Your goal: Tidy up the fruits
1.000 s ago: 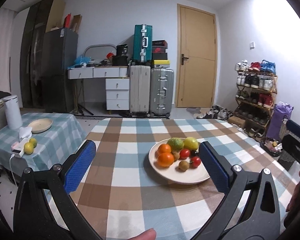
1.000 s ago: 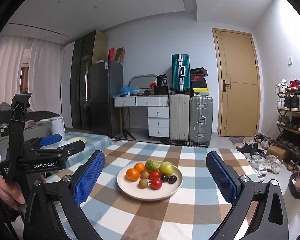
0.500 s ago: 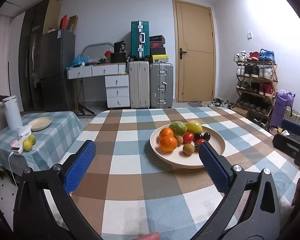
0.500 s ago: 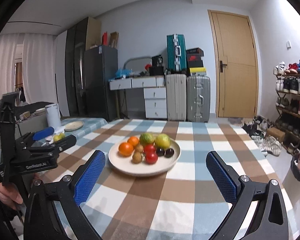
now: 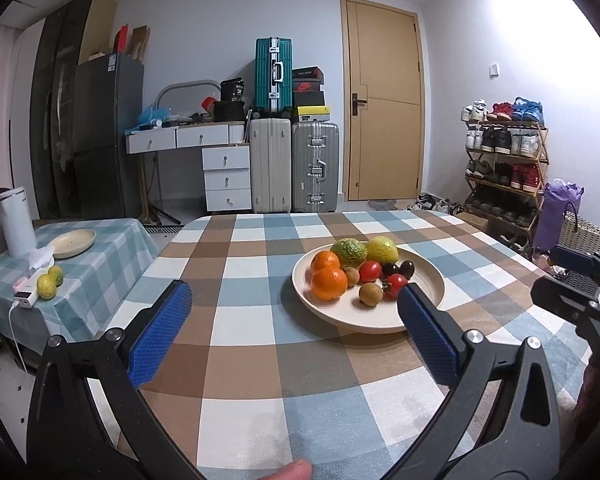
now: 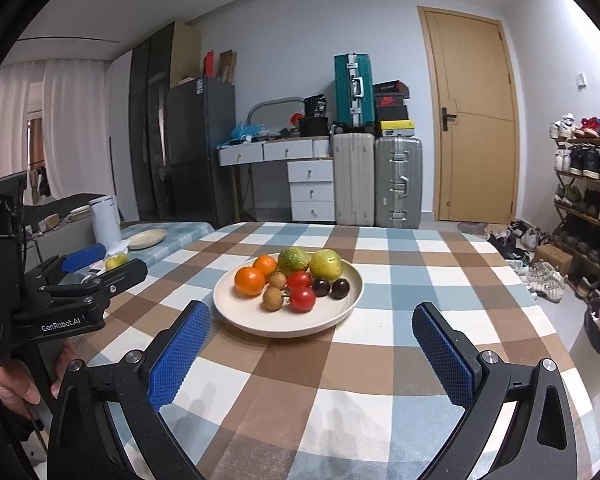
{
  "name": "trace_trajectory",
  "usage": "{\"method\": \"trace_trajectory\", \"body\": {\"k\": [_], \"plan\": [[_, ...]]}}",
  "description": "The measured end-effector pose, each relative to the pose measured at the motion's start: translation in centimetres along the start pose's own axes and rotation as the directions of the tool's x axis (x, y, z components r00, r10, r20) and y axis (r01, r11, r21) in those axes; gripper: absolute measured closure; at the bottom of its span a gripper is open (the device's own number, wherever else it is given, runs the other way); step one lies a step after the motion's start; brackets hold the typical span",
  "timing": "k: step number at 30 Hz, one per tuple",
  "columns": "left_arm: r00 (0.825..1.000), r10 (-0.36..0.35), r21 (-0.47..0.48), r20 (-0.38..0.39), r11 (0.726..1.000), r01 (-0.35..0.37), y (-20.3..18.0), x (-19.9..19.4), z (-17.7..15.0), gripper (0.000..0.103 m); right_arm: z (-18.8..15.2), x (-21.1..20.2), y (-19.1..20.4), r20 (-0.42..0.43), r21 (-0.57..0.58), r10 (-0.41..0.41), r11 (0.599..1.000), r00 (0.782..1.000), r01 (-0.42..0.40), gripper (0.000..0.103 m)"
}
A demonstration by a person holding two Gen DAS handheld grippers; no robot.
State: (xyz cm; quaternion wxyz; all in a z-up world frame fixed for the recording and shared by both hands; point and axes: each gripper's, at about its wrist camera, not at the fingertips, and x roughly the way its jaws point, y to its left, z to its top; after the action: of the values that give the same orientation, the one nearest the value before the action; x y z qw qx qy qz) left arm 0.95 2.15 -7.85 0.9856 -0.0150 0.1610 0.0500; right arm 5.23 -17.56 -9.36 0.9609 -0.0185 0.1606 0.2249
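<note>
The fruits (image 6: 290, 282) lie heaped on the cream plate (image 6: 236, 314) mid-bench (image 6: 400, 364), two more on the side bench (image 5: 100, 276) beside an empty plate (image 5: 71, 243). Left hand-held gripper (image 5: 294, 334) and right hand-held gripper (image 6: 310, 354) hover before it, spread wide, holding nothing. This fits sorting pending or gathering nearly done.

The left gripper (image 5: 294, 322) hangs over the checked desk (image 5: 252, 344) with its blue fingers (image 5: 160, 336) spread wide and nothing between them. The right finger overlaps the near rim of the cream plate (image 5: 428, 280) of fruit (oranges, tomatoes, a green and a yellow fruit). The right gripper (image 5: 572, 280) shows at the right edge.
</note>
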Motion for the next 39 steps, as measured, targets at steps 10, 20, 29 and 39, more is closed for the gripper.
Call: {"method": "trace_trajectory", "body": {"k": [10, 20, 29, 39], "plan": [[1.000, 0.001, 0.002, 0.002, 1.000, -0.001, -0.1, -0.2, 0.1, 0.000, -0.1, -0.6, 1.2, 0.036, -0.060, 0.020, 0.998, 0.999, -0.018, 0.000], [1.000, 0.001, 0.003, 0.002, 1.000, -0.001, -0.1, -0.2, -0.1, 0.000, -0.1, -0.5, 1.5, 0.038, -0.060, 0.020, 0.998, 0.999, -0.017, 0.000], [1.000, 0.001, 0.002, 0.002, 1.000, -0.001, -0.2, -0.1, -0.2, 0.000, -0.1, -0.5, 1.5, 0.038, -0.061, 0.019, 0.998, 0.999, -0.017, 0.000], [1.000, 0.001, 0.002, 0.003, 1.000, -0.001, -0.1, -0.2, -0.1, 0.000, -0.1, -0.5, 1.4, 0.038, -0.061, 0.019, 0.998, 0.999, -0.017, 0.000]]}}
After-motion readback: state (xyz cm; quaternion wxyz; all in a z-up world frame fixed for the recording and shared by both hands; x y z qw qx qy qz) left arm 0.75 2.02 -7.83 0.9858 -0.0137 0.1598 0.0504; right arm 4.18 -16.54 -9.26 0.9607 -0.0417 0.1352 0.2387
